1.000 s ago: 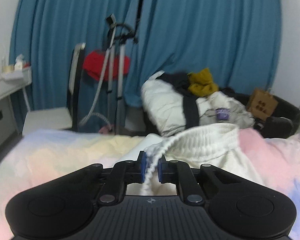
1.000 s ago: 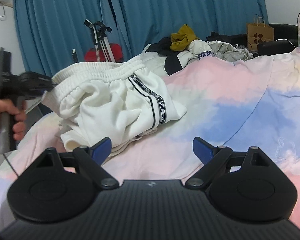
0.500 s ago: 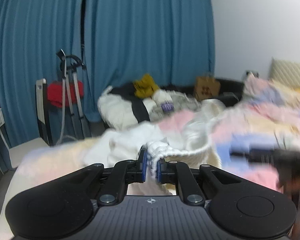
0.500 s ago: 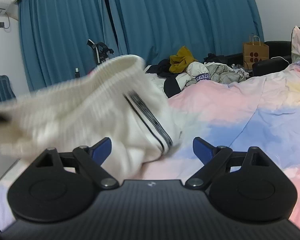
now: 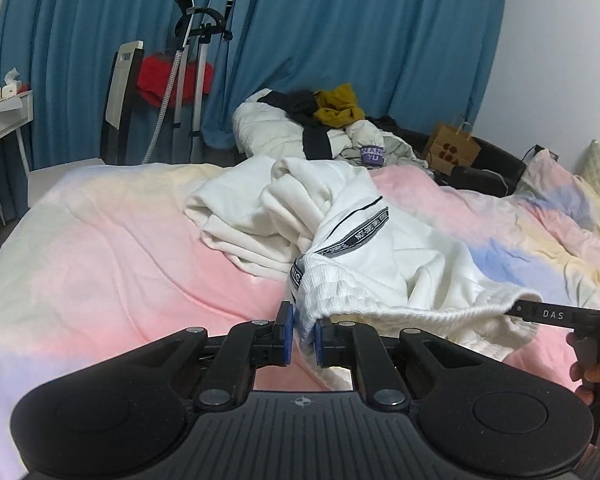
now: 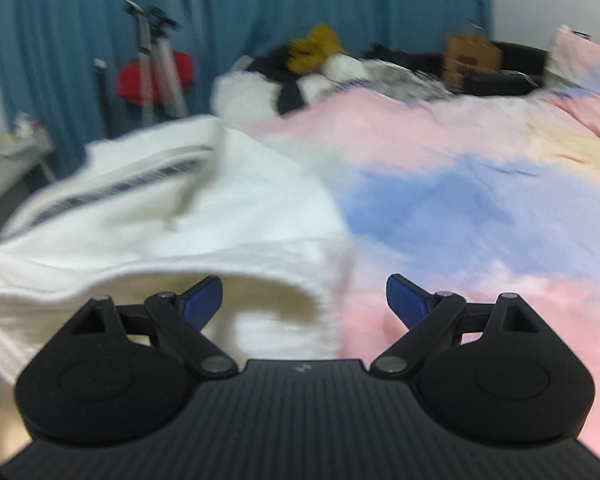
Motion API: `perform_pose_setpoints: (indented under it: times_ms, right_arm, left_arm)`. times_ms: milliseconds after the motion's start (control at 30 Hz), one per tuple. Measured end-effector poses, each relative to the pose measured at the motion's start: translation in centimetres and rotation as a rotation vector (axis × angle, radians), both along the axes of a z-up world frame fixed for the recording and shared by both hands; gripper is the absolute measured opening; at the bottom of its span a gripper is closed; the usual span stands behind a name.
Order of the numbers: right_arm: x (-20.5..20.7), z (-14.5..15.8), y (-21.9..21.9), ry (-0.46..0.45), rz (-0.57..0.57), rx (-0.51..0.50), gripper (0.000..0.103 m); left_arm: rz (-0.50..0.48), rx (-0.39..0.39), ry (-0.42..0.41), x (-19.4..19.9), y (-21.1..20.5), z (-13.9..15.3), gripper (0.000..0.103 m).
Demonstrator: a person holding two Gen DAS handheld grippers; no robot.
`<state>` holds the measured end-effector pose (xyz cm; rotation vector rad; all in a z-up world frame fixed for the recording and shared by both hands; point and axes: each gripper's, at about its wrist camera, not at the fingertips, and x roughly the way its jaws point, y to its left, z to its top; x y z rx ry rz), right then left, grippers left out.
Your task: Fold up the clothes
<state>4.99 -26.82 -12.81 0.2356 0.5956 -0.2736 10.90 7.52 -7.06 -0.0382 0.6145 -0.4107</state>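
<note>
left gripper [image 5: 301,334] pinched narrow on ribbed waistband [image 5: 380,304] of white pants [image 5: 340,216]. right gripper [image 6: 304,302] wide apart, waistband edge lying betw its pads, view blurry. pants bunched in a heap on pastel duvet [image 5: 120,248], striped side band up. behind: clothes pile [image 5: 320,128], paper bag [image 5: 452,150], blue curtains [image 5: 340,32].

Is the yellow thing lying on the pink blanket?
No, the yellow garment sits on the clothes pile beyond the blanket.
</note>
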Motion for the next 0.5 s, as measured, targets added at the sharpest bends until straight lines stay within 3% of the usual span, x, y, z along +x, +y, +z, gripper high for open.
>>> perform_pose_setpoints:
  times_ms: [200, 367, 500]
  right_arm:
    - [-0.2, -2.2, -3.9, 0.077, -0.167, 0.133, 0.09]
    - [-1.0, -2.5, -3.8, 0.091, -0.189, 0.154, 0.09]
    - [-1.3, -3.5, -4.3, 0.117, -0.221, 0.283, 0.09]
  left_arm:
    - [0.011, -0.006, 0.031, 0.4, -0.1, -0.3, 0.017]
    - [0.021, 0.01, 0.026, 0.4, -0.3, -0.5, 0.017]
    - [0.038, 0.014, 0.031, 0.3, -0.3, -0.7, 0.017]
